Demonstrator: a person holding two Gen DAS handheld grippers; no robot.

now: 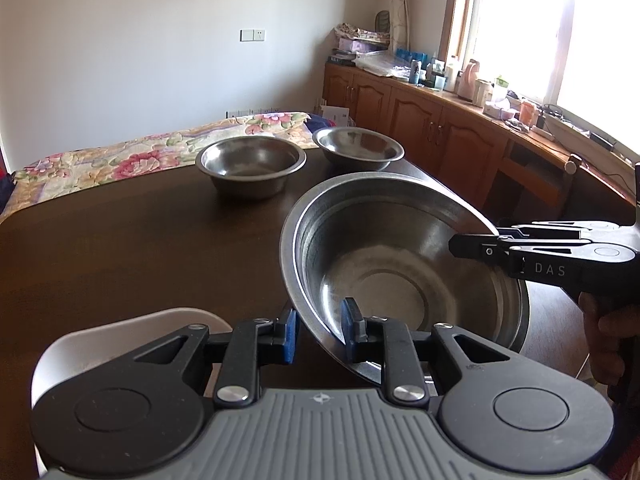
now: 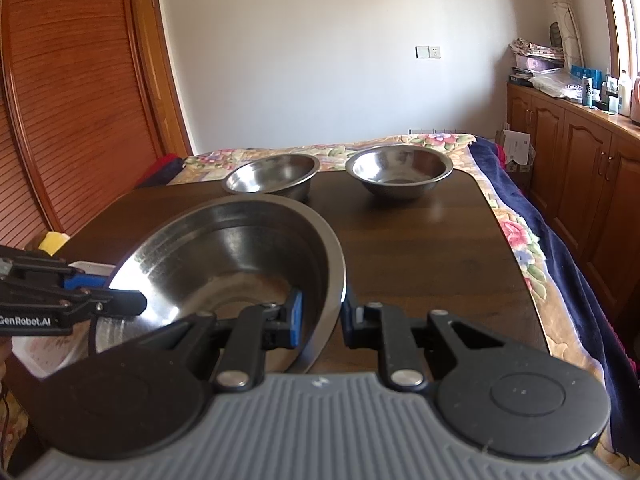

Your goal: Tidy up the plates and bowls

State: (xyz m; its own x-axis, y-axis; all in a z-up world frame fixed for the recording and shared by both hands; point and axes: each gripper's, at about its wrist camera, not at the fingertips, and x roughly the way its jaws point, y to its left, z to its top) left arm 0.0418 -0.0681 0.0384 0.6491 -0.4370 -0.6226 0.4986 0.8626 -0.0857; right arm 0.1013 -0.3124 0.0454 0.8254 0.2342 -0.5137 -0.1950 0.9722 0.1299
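Large steel bowl (image 1: 384, 264) tilted (two smaller bowls (image 1: 251, 168) upright).

The big shiny steel bowl (image 1: 384, 276) hides part of the dark wooden counter (image 1: 140, 248). A white curved thing (image 1: 100, 344) near the left gripper (image 1: 318, 330) is mostly hidden. Small bottles on the far brown cabinet (image 1: 432, 68) are too tiny to tell.

light source: daylight from the window (image 1: 560, 36), blown out white
glare: bright sheen on the large steel bowl (image 2: 224, 256); soft reflections on the dark table (image 1: 120, 248)
distortion: fisheye bending; dark vignette corners
focus: sharp overall; far clutter soft
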